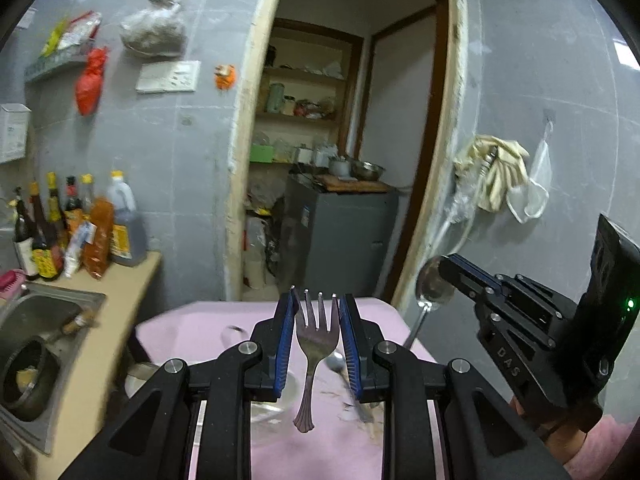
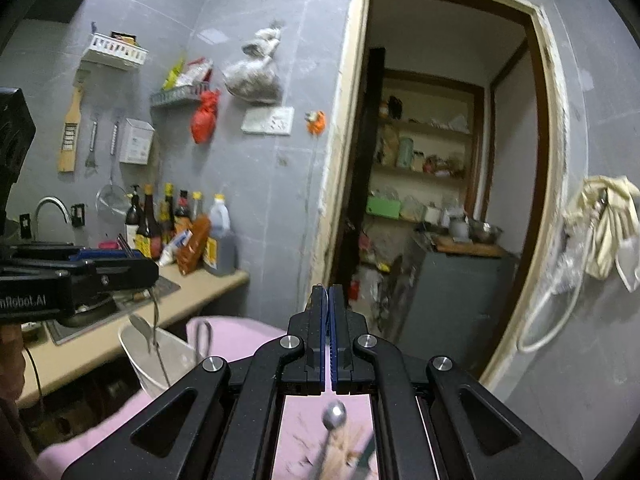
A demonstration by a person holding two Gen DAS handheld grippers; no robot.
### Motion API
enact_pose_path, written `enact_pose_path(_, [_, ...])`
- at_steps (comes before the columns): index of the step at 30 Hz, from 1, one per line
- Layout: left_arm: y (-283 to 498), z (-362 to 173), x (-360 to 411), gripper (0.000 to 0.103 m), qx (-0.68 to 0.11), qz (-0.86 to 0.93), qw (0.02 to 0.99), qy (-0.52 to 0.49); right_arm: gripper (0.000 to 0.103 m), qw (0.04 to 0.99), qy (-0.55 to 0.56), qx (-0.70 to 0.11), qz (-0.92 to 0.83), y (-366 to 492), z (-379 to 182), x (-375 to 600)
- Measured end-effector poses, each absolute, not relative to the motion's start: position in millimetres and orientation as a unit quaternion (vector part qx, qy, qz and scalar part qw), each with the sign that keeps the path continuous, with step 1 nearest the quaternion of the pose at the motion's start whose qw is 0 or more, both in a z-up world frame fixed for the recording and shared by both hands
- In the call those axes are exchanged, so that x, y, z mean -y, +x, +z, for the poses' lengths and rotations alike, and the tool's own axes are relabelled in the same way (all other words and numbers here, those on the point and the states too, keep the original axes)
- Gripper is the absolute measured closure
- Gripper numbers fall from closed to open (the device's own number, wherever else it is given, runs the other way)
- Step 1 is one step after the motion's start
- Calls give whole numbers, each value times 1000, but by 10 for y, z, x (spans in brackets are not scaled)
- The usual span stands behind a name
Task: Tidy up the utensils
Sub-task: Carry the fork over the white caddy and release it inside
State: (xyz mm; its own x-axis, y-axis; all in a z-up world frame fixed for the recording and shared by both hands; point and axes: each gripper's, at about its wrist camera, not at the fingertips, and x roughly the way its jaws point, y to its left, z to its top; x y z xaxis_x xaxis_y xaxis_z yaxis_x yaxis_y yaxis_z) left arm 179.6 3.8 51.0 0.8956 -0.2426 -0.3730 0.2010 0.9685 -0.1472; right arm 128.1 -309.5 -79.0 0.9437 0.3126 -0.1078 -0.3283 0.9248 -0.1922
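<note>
My left gripper (image 1: 318, 300) is shut on a metal fork (image 1: 316, 340), tines up and handle hanging down over the pink table (image 1: 180, 332). At the right edge of that view my right gripper (image 1: 444, 266) is shut on a spoon (image 1: 434, 286) at its bowl, the handle hanging down. In the right wrist view the right gripper (image 2: 329, 292) has its blue pads together, with only the spoon's thin edge between them. The left gripper (image 2: 132, 264) is at the left, and the fork's handle (image 2: 154, 308) dangles above a white container (image 2: 176, 360). Another spoon (image 2: 335, 414) lies on the table.
A sink (image 1: 52, 312) with a dark pot is sunk into the beige counter (image 1: 120, 300) on the left, with sauce bottles (image 1: 80, 224) behind it. An open doorway (image 1: 340, 160) leads to a pantry with a grey cabinet. Cloths and a hose hang on the right wall (image 1: 496, 172).
</note>
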Motion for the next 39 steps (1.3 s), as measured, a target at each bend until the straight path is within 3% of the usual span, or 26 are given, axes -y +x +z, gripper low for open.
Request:
enact_pose_path(7, [1817,617,-627,81,-172,-60,982,-52,101,977,-119,-11,177,1325,-727,2598])
enact_pose_path(17, [2054,302,-1278,81,-153,-8,983,-103,101,974,-147,-25,170,1496,-946,2252])
enact_pose_path(39, [2329,-372,-1101,81,-223,-36,970,-90,101,963,-200,-90,154,1800,-1730,2089])
